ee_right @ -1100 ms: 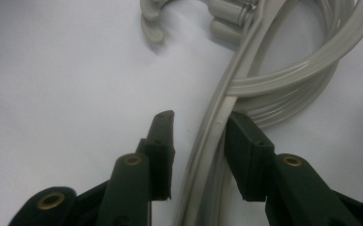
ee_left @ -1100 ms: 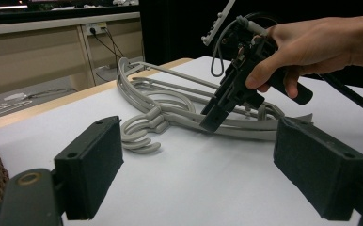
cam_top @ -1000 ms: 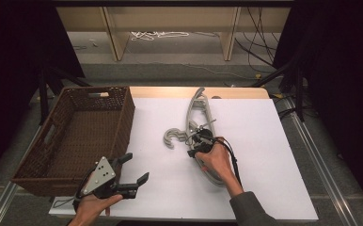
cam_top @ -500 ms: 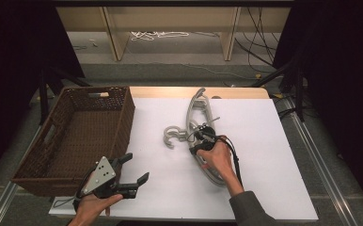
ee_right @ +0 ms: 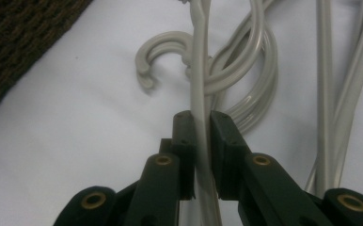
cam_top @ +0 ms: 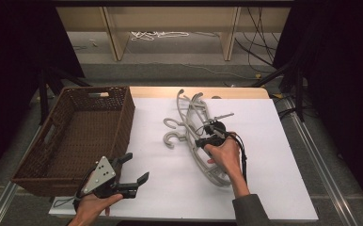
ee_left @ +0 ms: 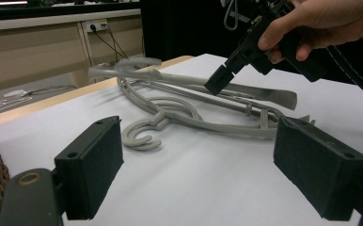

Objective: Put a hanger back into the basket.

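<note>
Now one pale grey plastic hanger [ee_right: 200, 70] has just been pinched by the closing right gripper [ee_right: 200, 123], ready for lifting toward the brown wicker basket [cam_top: 123, 113]; the left gripper [ee_left: 198, 174] is held spread.

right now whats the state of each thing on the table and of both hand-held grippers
left hand-held gripper: open, holds nothing, hovers near the basket's front corner
right hand-held gripper: shut on one hanger's thin bar; its jaws have just been closing
pile of grey plastic coat hangers: tangled on the white table, one end raised in the grip
brown wicker basket: upright, empty
</note>
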Tool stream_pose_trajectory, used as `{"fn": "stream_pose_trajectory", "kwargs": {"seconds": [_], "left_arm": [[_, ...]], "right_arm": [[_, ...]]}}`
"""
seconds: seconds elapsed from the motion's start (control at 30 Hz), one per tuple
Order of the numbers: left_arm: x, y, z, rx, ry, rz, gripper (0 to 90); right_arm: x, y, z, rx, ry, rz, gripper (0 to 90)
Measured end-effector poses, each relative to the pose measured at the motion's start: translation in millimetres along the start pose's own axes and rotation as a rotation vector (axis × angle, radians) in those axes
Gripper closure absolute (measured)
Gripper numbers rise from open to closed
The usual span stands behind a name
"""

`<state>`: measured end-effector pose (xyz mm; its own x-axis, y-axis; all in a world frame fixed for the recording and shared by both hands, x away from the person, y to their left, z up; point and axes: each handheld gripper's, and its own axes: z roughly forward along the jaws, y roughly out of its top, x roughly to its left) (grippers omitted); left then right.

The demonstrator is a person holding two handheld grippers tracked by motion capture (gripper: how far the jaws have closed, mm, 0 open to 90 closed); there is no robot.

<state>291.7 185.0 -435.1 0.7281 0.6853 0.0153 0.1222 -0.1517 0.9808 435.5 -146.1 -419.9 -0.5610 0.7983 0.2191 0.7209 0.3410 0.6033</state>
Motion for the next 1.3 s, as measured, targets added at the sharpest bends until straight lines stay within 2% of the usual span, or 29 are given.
{"fn": "stream_pose_trajectory", "kwargs": {"seconds": [0.03,0.07,0.13,0.27,0.33,0.4,0.47,0.53,0.57,0.63,0.67,0.7,0.77,0.83,0.9,0.93,0.97,1.0,1.1,1.23,1.27,1.3], "left_arm": [[-0.1,0.4,-0.5,-0.002,0.002,0.000,16.0],[0.1,0.3,-0.7,-0.001,0.002,0.002,16.0],[-0.2,0.0,-0.5,-0.004,0.002,-0.004,16.0],[-0.1,0.2,-0.1,0.001,0.003,0.007,16.0],[-0.6,0.0,0.4,-0.001,0.003,0.007,16.0],[-0.5,0.0,1.3,-0.010,-0.001,0.008,16.0],[-0.7,0.1,0.1,0.005,0.005,0.008,16.0],[-0.5,0.9,0.1,-0.001,0.002,0.004,16.0],[0.8,2.4,-0.1,-0.003,0.003,0.017,16.0],[-0.7,2.7,0.8,-0.001,0.001,0.005,16.1],[-0.7,2.7,0.8,-0.001,0.001,0.005,16.1],[-1.1,4.6,2.4,0.009,-0.003,0.013,16.2],[-1.6,8.3,5.3,0.030,0.004,0.036,16.4],[-2.9,10.2,7.3,0.032,0.000,0.031,16.4],[-5.3,19.6,13.3,0.046,0.002,0.063,16.6],[-5.3,19.6,13.3,0.046,0.002,0.063,16.9],[-7.1,26.8,18.6,0.094,-0.012,0.095,17.2],[-7.1,26.8,18.6,0.094,-0.012,0.095,17.5],[-7.9,37.7,24.6,0.111,-0.026,0.136,19.0],[-6.8,47.9,36.5,0.169,-0.056,0.214,18.8],[-6.8,47.9,36.5,0.169,-0.056,0.214,19.3],[-6.0,50.4,45.6,0.192,-0.073,0.246,19.4]], "right_arm": [[1.0,1.7,-1.3,0.014,0.000,-0.020,82.6],[1.9,2.2,-2.0,0.019,-0.022,-0.039,82.6],[2.1,2.7,-4.2,0.028,-0.012,-0.061,82.6],[0.3,5.1,-11.6,0.030,0.041,-0.084,82.7],[-0.6,5.6,-17.5,0.012,0.076,-0.091,82.8],[-1.9,6.5,-26.1,0.027,0.093,-0.115,82.9],[-2.1,5.8,-32.7,0.026,0.104,-0.133,82.9],[-3.1,4.2,-42.7,0.019,0.129,-0.152,82.9],[-3.2,2.5,-46.7,0.005,0.148,-0.162,82.9],[-2.9,-1.5,-55.4,-0.008,0.164,-0.192,83.0],[-2.9,-1.5,-55.4,-0.008,0.164,-0.192,83.0],[-2.8,-5.6,-64.9,0.003,0.218,-0.213,83.0],[-1.9,-10.5,-71.5,-0.006,0.241,-0.239,82.9],[0.2,-16.0,-78.1,0.000,0.276,-0.256,83.0],[3.2,-21.5,-84.0,-0.006,0.282,-0.280,83.0],[3.2,-21.5,-84.0,-0.006,0.282,-0.280,83.0],[7.5,-27.5,-88.7,0.000,0.310,-0.299,83.0],[9.2,-29.7,-90.5,0.006,0.323,-0.307,83.0],[13.9,-35.8,-94.7,0.010,0.345,-0.319,83.0],[19.8,-43.5,-97.7,0.022,0.367,-0.351,83.0],[19.8,-43.5,-97.7,0.022,0.367,-0.351,83.0],[24.3,-46.2,-98.3,0.028,0.380,-0.361,83.1]]}}
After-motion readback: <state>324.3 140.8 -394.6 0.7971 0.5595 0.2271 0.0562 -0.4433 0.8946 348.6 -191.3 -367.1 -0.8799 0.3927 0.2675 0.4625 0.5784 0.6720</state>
